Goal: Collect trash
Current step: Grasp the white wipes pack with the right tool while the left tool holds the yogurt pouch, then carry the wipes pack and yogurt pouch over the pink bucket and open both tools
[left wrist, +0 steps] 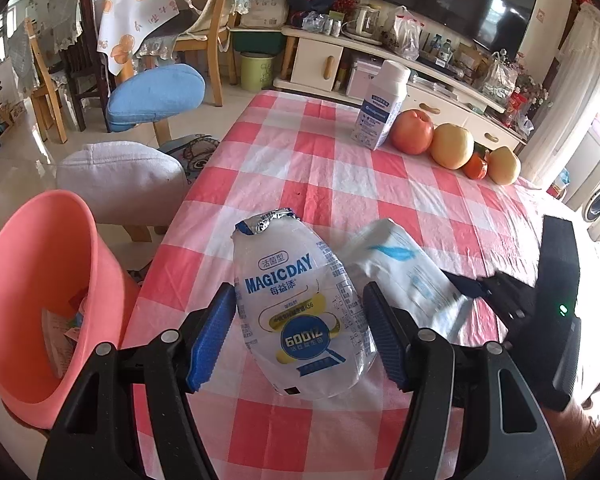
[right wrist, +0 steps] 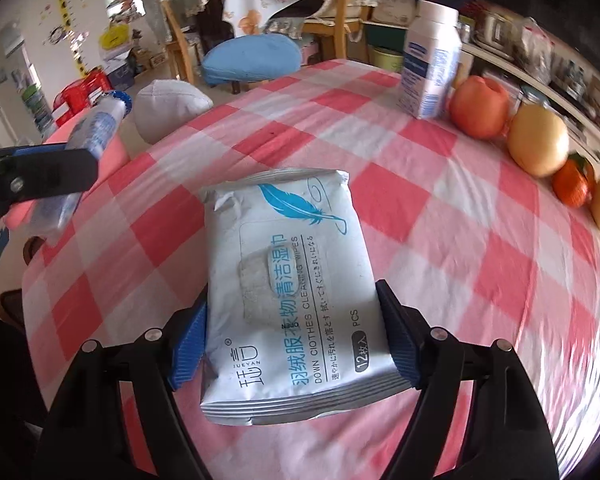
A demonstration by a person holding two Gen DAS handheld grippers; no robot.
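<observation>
A flattened MAGICDAY drink bottle [left wrist: 300,304], also marked "600亿", is pinched between the blue pads of the left hand-held gripper [left wrist: 298,332], above the red-and-white checked surface [left wrist: 320,168]. At 9 o'clock of it a pink bin [left wrist: 40,280] is seen with some paper inside. The right hand-held gripper [right wrist: 296,344] is clamped on a JUEYAN wipes pack [right wrist: 288,280] printed "DOWN CLOTHES CLEANING WIPES" and "12 PCS". At 1 o'clock a white carton [right wrist: 430,64] and a row of fruit [right wrist: 536,140] are lined up.
</observation>
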